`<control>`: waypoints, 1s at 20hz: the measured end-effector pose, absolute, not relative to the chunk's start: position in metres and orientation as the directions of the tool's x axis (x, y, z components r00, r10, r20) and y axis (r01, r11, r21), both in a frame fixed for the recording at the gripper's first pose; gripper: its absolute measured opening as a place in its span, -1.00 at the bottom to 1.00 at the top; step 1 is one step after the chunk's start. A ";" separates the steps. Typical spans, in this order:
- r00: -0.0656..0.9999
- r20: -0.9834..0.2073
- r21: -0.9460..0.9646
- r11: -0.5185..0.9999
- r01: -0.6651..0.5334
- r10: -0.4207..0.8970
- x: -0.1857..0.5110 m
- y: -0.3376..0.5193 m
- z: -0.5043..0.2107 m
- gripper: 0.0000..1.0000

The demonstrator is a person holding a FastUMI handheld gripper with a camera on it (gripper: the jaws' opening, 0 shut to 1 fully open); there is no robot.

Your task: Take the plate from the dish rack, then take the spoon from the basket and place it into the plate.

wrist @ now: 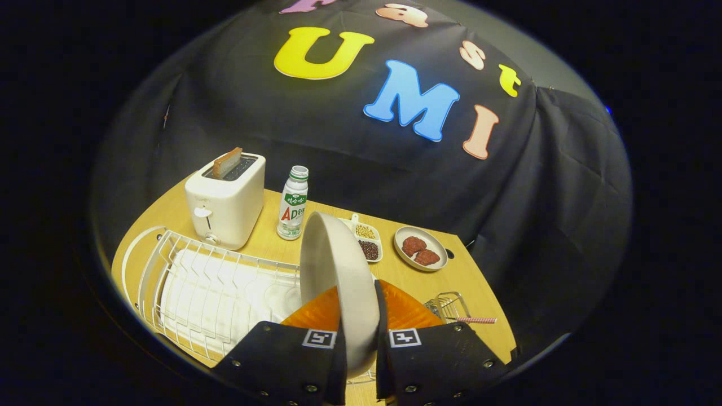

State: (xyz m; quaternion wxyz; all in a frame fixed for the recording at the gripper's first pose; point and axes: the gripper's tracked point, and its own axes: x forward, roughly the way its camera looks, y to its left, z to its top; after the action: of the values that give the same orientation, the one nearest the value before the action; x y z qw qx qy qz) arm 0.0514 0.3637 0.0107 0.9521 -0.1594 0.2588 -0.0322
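Gripper (359, 344) clamped on plate (338, 282), held edge-up above dish rack (208, 287). Step one underway. Next: set plate flat, then basket (448, 307) at 2 o'clock.

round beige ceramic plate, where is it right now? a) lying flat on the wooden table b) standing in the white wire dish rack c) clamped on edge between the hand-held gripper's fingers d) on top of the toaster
c: the round beige ceramic plate stands on edge between the two fingers of the hand-held gripper, which press on it from both sides, beside the white wire dish rack.
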 end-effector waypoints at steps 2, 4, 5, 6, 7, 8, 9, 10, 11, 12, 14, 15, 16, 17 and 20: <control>0.868 -0.475 -0.333 0.943 -0.026 -0.144 0.041 0.364 0.017 -0.61; 0.873 -0.465 -0.340 0.940 -0.025 -0.145 0.026 0.361 0.023 -0.60; 0.876 -0.460 -0.344 0.939 -0.025 -0.145 0.017 0.358 0.026 -0.60; 0.879 -0.455 -0.348 0.937 -0.027 -0.144 0.008 0.355 0.030 -0.60; 0.880 -0.453 -0.348 0.937 -0.030 -0.140 -0.002 0.352 0.031 -0.60; 0.881 -0.452 -0.342 0.939 -0.031 -0.136 -0.011 0.349 0.033 -0.60; 0.881 -0.454 -0.332 0.943 -0.031 -0.131 -0.020 0.345 0.033 -0.60; 0.881 -0.456 -0.322 0.946 -0.032 -0.125 -0.030 0.340 0.034 -0.60; 0.881 -0.457 -0.312 0.950 -0.032 -0.121 -0.040 0.335 0.035 -0.60; 0.882 -0.458 -0.302 0.953 -0.033 -0.114 -0.049 0.329 0.035 -0.60; 0.879 -0.466 -0.287 0.957 -0.039 -0.104 -0.065 0.315 0.030 -0.60; 0.877 -0.470 -0.282 0.959 -0.040 -0.102 -0.073 0.307 0.028 -0.61; 0.874 -0.475 -0.275 0.961 -0.038 -0.101 -0.081 0.299 0.025 -0.60; 0.872 -0.480 -0.264 0.964 -0.037 -0.098 -0.088 0.290 0.020 -0.60; 0.864 -0.496 -0.219 0.975 -0.026 -0.088 -0.108 0.265 0.007 -0.60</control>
State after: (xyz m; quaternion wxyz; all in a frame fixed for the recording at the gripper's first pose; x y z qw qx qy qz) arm -0.1076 0.2647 0.0072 0.9591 -0.1096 0.2603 -0.0162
